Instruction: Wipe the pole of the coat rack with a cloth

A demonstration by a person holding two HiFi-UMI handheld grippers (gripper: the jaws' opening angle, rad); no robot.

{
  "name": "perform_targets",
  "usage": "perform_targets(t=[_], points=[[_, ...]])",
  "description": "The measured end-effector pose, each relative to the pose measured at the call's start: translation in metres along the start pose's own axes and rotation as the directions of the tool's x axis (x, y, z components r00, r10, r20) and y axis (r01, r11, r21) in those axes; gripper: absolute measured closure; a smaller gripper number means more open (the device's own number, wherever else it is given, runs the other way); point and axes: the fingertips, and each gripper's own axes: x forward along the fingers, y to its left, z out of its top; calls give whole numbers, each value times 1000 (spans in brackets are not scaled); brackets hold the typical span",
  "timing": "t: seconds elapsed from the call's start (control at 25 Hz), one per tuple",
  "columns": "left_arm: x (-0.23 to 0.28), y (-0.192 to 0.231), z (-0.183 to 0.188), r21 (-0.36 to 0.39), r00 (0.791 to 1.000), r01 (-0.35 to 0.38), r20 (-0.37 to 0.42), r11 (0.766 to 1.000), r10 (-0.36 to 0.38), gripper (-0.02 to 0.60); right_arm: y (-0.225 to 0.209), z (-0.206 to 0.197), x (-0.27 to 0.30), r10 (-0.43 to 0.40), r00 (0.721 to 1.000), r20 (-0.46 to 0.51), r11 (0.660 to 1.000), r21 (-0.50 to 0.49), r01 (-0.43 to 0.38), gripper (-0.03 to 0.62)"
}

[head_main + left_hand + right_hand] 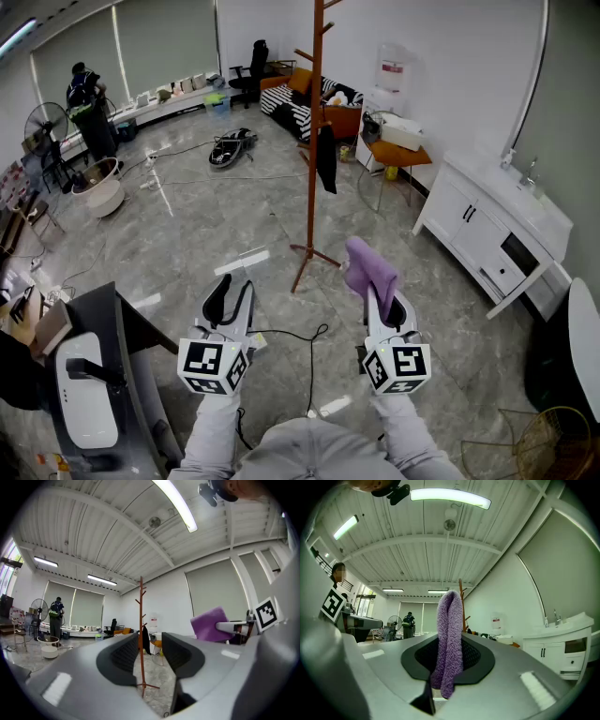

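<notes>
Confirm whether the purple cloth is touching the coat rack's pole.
Apart. The head view shows bare floor between the cloth, clamped in the right gripper, and the pole standing farther ahead.

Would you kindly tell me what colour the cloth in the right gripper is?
Purple; the cloth shows best in the right gripper view.

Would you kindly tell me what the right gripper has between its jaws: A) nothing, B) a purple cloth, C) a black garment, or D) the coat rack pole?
B: the right gripper is shut on the purple cloth, which stands folded between its jaws.
</notes>
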Motion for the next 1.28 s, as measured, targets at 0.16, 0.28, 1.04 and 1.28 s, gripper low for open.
perform_targets(t=[0.16, 0.28, 1.04, 1.28], points=[[1, 6, 0, 13, 1000, 2, -1, 1000, -2, 419, 5, 0, 6, 2, 1000, 14, 1000, 5, -2, 539], [2, 7, -2, 9, 1000, 12, -8, 1000, -12, 419, 5, -1, 10, -2, 1000, 12, 1000, 4, 2, 539], [0, 73, -29, 2, 999, 40, -31, 999, -40, 419, 37, -22, 22, -96, 995, 8, 995, 19, 96, 538], [22, 78, -36, -18, 997, 62, -34, 998, -63, 419, 32, -26, 34, -112, 994, 0, 994, 17, 112, 538]])
